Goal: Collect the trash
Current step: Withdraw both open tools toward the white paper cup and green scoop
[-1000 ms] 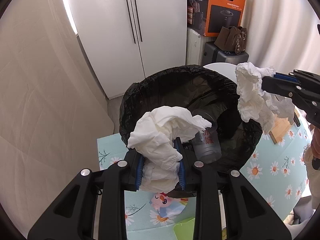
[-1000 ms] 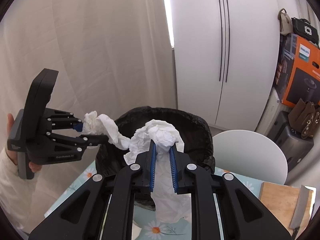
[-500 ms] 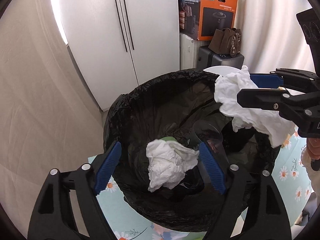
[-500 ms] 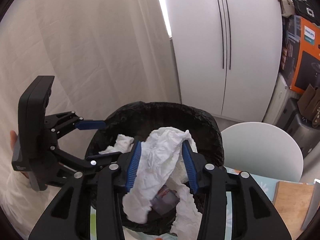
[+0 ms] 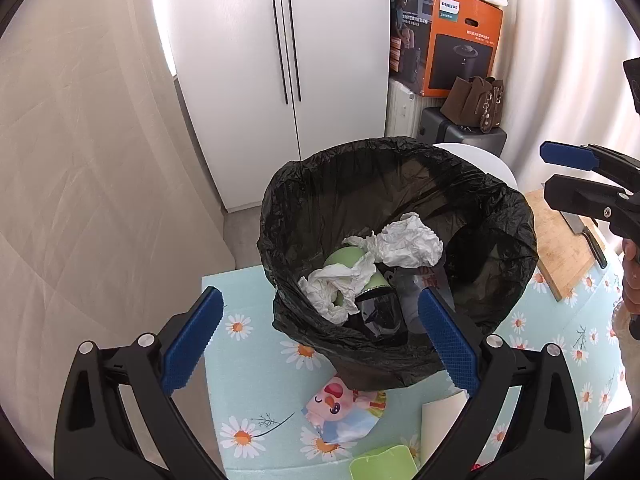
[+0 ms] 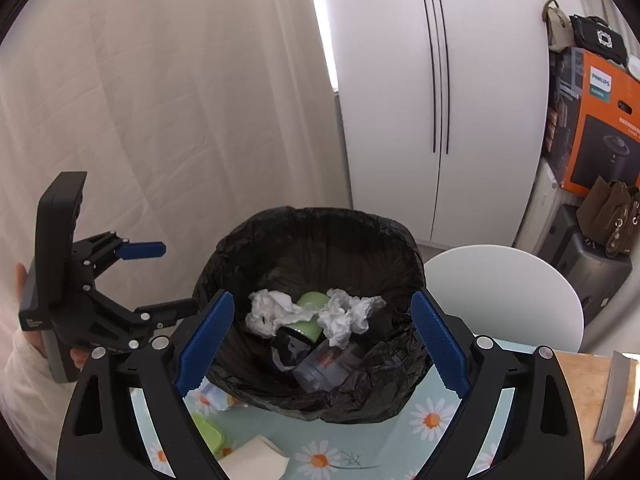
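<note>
A bin lined with a black bag (image 5: 400, 184) (image 6: 316, 232) stands on the daisy-print table. Inside lie two crumpled white tissues (image 5: 408, 240) (image 5: 336, 284), also in the right wrist view (image 6: 348, 316) (image 6: 268, 312), with a green cup (image 5: 344, 260) and a clear plastic cup (image 6: 324, 364). My left gripper (image 5: 316, 340) is open and empty, just in front of the bin. My right gripper (image 6: 320, 344) is open and empty over the bin's near rim; it shows at the right edge of the left wrist view (image 5: 560, 172).
On the table near the bin lie a pink cartoon wrapper (image 5: 344, 408), a green lid (image 5: 384, 464) and a white paper piece (image 5: 444, 428). A wooden board (image 5: 560, 248) with a knife (image 6: 612, 396) lies to the right. A white chair (image 6: 504, 292) stands behind.
Both grippers opened and let go of their tissues, which now lie in the bin. Both grippers pulled back from the bin opening.
</note>
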Demonstrator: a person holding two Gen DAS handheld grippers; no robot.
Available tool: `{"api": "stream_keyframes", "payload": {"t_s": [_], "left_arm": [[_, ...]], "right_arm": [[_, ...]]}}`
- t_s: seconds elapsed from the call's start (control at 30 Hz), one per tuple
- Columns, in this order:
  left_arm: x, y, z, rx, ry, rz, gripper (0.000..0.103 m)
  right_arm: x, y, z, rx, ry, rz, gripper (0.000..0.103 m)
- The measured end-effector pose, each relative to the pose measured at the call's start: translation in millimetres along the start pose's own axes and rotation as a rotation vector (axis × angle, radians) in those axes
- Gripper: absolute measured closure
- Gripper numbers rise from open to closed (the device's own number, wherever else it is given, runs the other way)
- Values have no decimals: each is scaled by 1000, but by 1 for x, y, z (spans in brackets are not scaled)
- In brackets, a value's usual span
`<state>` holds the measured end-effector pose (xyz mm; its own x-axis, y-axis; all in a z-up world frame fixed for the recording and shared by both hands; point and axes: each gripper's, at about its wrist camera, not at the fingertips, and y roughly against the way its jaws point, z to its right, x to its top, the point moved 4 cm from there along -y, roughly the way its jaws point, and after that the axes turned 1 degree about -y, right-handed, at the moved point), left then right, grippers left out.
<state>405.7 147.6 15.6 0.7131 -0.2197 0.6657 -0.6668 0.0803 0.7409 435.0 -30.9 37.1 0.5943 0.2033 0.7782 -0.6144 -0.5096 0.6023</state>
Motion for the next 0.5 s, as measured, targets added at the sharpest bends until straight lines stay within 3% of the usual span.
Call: {"api": "stream_keyframes", "payload": {"t_s": [0.5], "left_arm": [[-59,45,3,52,77,-63,6]], "right_arm": [[-35,36,-20,0,25,-26,15]]}}
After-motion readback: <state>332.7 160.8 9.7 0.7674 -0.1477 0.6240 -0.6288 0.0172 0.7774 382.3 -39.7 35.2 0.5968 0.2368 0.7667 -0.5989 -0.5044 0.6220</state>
